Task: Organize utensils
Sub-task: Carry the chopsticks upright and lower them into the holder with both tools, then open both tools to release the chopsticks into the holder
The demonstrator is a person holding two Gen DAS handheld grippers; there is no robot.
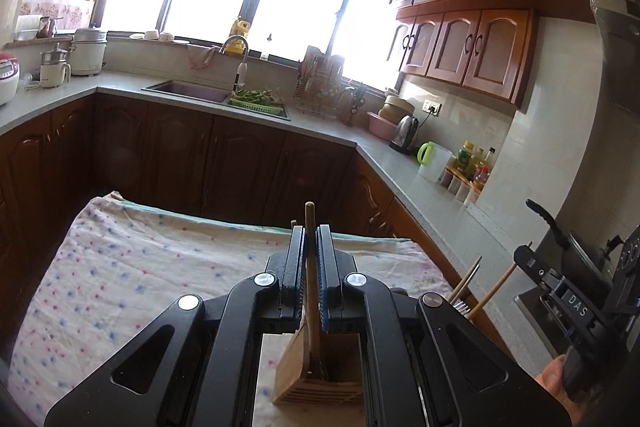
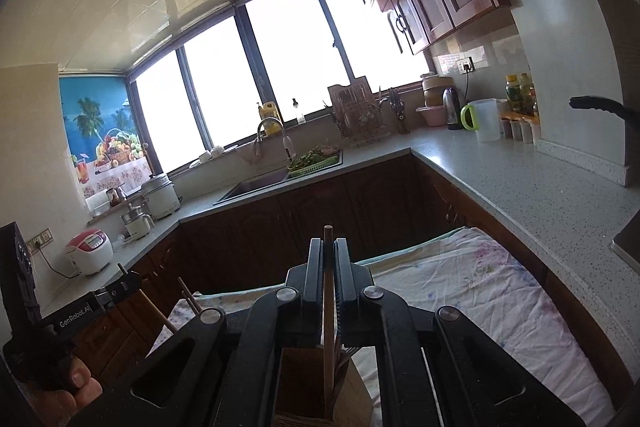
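Grippers, two, black: left gripper (image 1: 311, 239) and right gripper (image 2: 328, 251) each clenched on one slim wooden stick (image 1: 311, 267), above slatted wooden holder (image 1: 320, 379) on dotted cloth (image 1: 132, 267).

Pink-and-blue-dotted white cloth (image 1: 132, 267), brown wooden holder (image 1: 320, 375)

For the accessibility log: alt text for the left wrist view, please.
The left gripper is shut on a wooden utensil handle above a wooden holder on a floral cloth. Kitchen counters, a sink and bright windows lie beyond.
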